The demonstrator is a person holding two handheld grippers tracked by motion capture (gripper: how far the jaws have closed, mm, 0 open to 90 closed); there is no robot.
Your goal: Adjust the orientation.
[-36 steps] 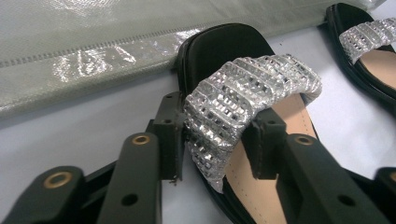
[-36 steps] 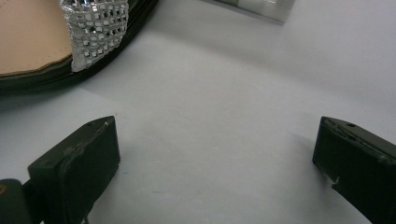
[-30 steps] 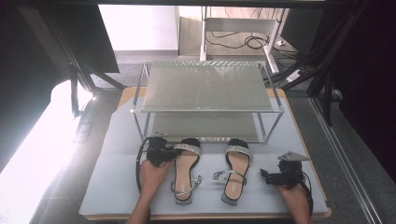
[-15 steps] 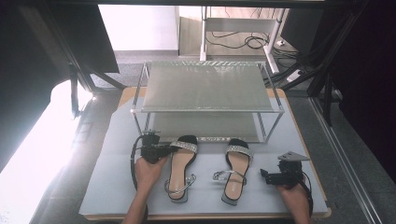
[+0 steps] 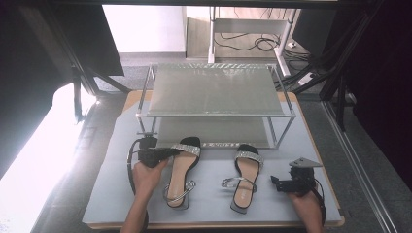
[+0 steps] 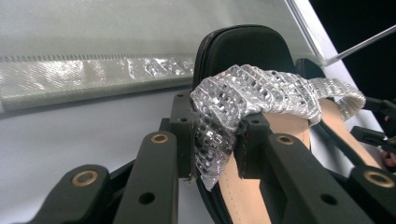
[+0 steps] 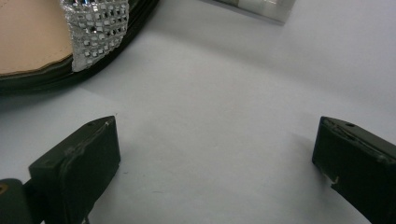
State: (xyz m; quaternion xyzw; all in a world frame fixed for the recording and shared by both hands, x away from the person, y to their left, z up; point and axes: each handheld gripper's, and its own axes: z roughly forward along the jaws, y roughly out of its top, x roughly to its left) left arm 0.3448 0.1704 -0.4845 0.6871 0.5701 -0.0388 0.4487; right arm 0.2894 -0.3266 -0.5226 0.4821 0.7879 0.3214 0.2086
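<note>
Two black sandals with tan insoles and sparkly silver straps lie on the grey mat. My left gripper point(image 5: 171, 151) is shut on the silver toe strap point(image 6: 243, 95) of the left sandal point(image 5: 180, 170), whose toe end is raised off the mat; in the left gripper view the strap is bunched between the pads. The right sandal point(image 5: 245, 175) lies flat in the middle. My right gripper point(image 5: 275, 182) rests on the mat just right of that sandal, its jaws open with bare mat between them point(image 7: 215, 154); the right sandal point(image 7: 51, 37) shows at the upper left there.
A two-tier metal rack point(image 5: 216, 92) with mesh shelves stands at the back of the mat point(image 5: 116, 194). The table's front edge runs close below both hands. Dark frame posts and cables stand beyond the rack.
My left gripper has moved toward the rack and upward with the sandal's strap in it, lifting and dragging the left sandal forward. The right gripper and right sandal have stayed put.
</note>
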